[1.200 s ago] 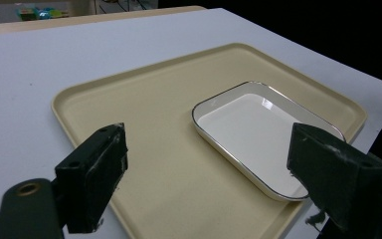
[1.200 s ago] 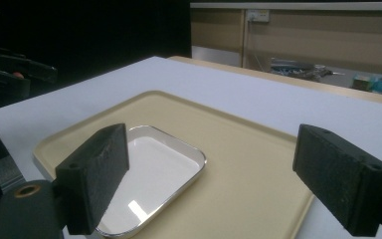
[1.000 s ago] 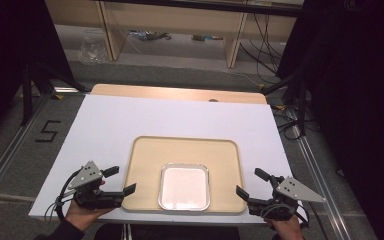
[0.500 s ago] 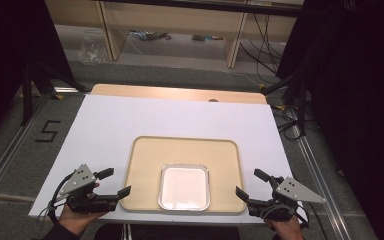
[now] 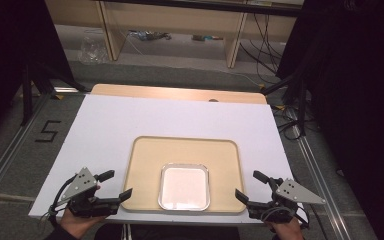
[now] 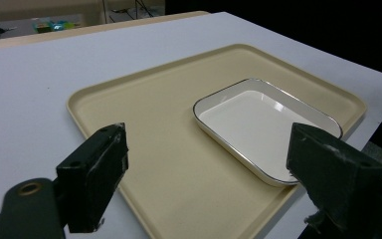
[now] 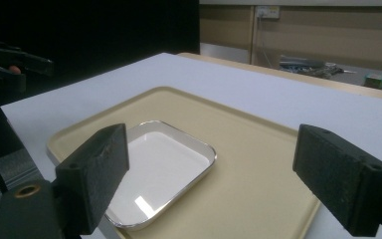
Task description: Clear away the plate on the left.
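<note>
A beige tray (image 5: 145,165) lies on the white tabletop near the front edge. A white square dish with a metal rim (image 5: 184,186) sits empty in the tray's front middle. My left gripper (image 5: 117,184) is open just off the tray's front left corner, held in a hand. My right gripper (image 5: 248,184) is open off the front right corner. In the left gripper view the open jaws frame the tray (image 6: 144,114) and dish (image 6: 263,119). The right gripper view shows the dish (image 7: 154,169) and tray (image 7: 258,164) between wide jaws, with the left gripper (image 7: 10,69) far off at left.
The white tabletop (image 5: 130,120) stretches bare behind the tray, with a wooden strip (image 5: 180,93) along its far edge. A "5" mark (image 5: 47,131) is on the floor at left. Shelving and cables (image 5: 260,35) stand beyond the table.
My left gripper has drifted a little left and toward the table's front edge. The right gripper, tray and dish have stayed put.
</note>
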Demonstrator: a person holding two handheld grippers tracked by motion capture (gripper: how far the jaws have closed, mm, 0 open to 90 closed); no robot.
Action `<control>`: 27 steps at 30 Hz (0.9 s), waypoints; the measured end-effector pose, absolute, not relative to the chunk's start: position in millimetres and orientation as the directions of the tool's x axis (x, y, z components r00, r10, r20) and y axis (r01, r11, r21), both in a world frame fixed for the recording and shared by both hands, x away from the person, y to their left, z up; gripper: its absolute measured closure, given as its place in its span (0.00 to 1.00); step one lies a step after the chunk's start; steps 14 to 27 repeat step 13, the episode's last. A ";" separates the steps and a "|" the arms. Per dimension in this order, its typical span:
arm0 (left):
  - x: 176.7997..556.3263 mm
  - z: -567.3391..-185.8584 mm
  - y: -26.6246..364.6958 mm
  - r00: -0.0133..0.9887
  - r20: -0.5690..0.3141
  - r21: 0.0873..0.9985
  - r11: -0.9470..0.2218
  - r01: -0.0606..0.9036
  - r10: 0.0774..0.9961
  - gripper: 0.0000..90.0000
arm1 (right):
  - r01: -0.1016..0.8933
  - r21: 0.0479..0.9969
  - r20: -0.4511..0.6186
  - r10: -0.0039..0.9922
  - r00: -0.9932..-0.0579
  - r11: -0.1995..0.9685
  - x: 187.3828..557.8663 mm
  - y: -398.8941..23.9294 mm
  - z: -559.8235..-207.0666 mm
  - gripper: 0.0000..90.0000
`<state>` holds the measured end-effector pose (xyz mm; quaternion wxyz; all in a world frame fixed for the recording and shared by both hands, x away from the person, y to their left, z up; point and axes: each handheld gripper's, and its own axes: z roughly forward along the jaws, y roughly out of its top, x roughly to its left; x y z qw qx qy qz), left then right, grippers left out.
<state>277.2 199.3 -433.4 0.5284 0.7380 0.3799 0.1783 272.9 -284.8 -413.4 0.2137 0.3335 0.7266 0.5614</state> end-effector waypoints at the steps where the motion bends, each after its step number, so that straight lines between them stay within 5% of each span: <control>1: 277.2 -433.4 199.3 0.648 -0.138 0.915 -0.153 0.372 0.749 0.18 | 0.241 0.959 0.061 0.724 -0.687 0.148 273.3 -285.0 -413.3 0.17; 27: 278.1 -434.0 198.1 0.641 -0.144 0.908 -0.156 0.388 0.754 0.18 | 0.248 0.958 0.065 0.728 -0.682 0.146 272.7 -284.9 -413.2 0.17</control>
